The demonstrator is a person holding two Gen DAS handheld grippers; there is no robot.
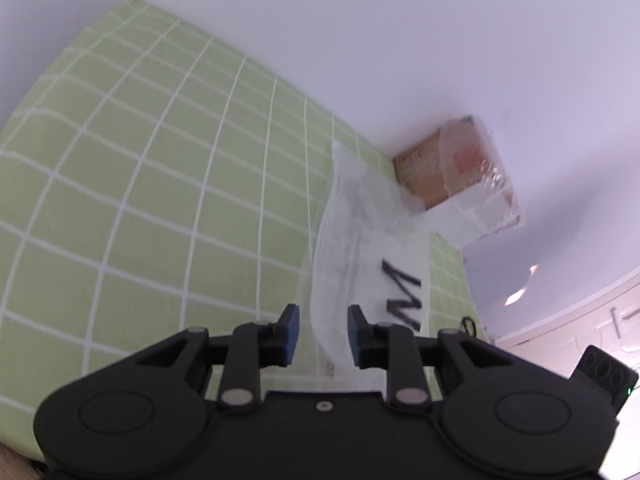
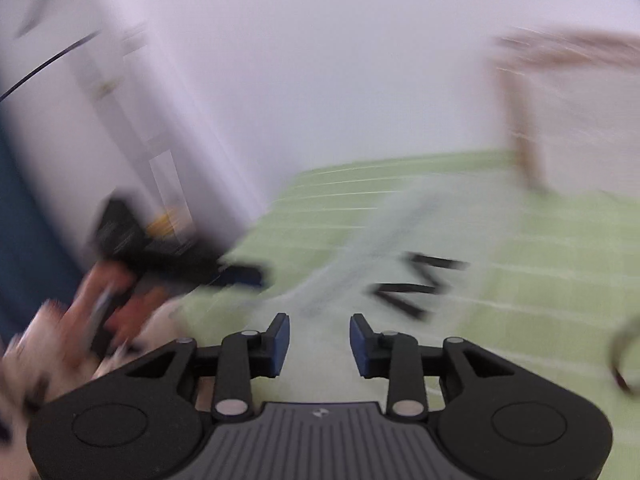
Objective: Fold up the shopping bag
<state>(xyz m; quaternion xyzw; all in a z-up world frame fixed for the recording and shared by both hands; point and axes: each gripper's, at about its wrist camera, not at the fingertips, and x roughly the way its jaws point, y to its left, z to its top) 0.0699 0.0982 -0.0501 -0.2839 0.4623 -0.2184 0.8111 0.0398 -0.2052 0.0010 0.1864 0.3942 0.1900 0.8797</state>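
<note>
The shopping bag (image 1: 360, 248), a thin, see-through plastic one with a big black "M" printed on it, lies flattened into a long strip on the green checked cloth (image 1: 160, 184) that covers the bench. Its far end reaches the edge of the cloth by a brown cardboard box (image 1: 456, 172) wrapped in clear film, which stands just beyond the cloth against the white wall.

In the left wrist view, the left claw (image 1: 323, 334) hangs over the near end of the bag. Its blue-padded jaws stand partly open, with a fold of the bag running up between them; the pads do not press on the plastic, so nothing is gripped.

The right wrist view is heavily blurred. The right claw (image 2: 319, 340) is also partly open, a clear gap showing between its pads, and it holds nothing. The bag (image 2: 384, 248) lies just ahead of its tips and slightly to the right, the "M" lying sideways on the cloth (image 2: 540, 280). To the left of the bag the other claw (image 2: 240, 276) shows as a dark smear, with a hand (image 2: 104, 304) behind it.
</note>
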